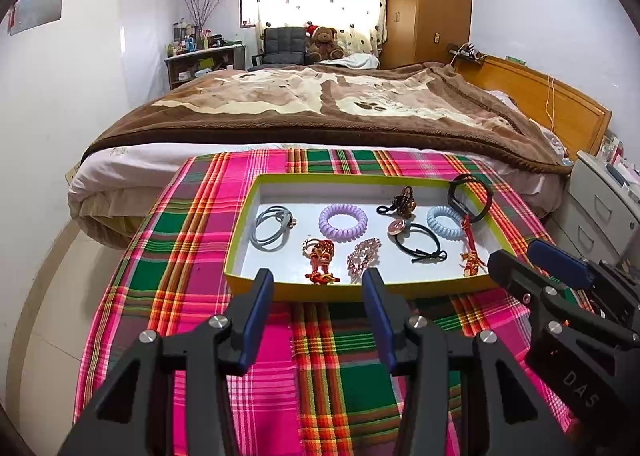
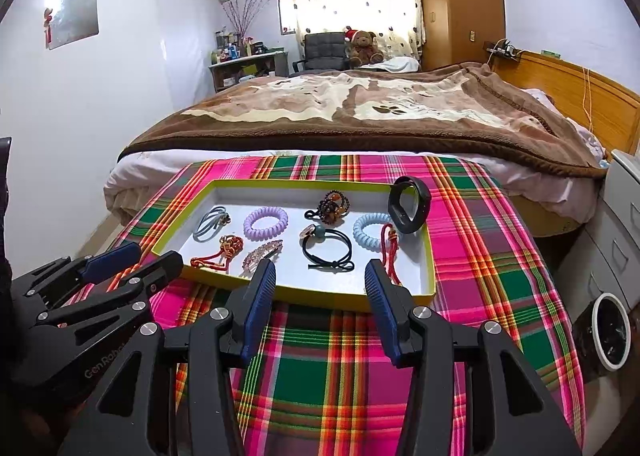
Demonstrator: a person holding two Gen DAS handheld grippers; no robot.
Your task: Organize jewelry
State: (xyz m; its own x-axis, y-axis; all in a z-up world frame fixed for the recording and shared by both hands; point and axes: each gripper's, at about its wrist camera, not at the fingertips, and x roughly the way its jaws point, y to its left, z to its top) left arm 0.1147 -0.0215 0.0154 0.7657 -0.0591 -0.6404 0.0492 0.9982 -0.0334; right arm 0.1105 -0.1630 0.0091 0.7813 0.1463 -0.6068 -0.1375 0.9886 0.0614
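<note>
Left wrist: plaid cloth [image 1: 192,256] under tray [image 1: 360,288] | bed [image 1: 320,104] behind | both claws spread, seemingly empty

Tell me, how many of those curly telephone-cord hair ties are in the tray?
2. The purple spiral tie lies in the middle of the tray, between the grey bands and the beaded tie. The light blue spiral tie lies toward the right end, beside the black wristband. None seems hidden.

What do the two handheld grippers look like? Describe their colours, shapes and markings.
Both the left gripper and the right gripper are matte black, angular linkages with cut-out openings and round silver bolt heads at the pivots. Each has two long jaws faced with dark blue ribbed pads. Pale lettering marks the bodies: "DAS" on the right one, "GenRobo…", partly cut off, on the left. No cables or sleeves show.
</note>
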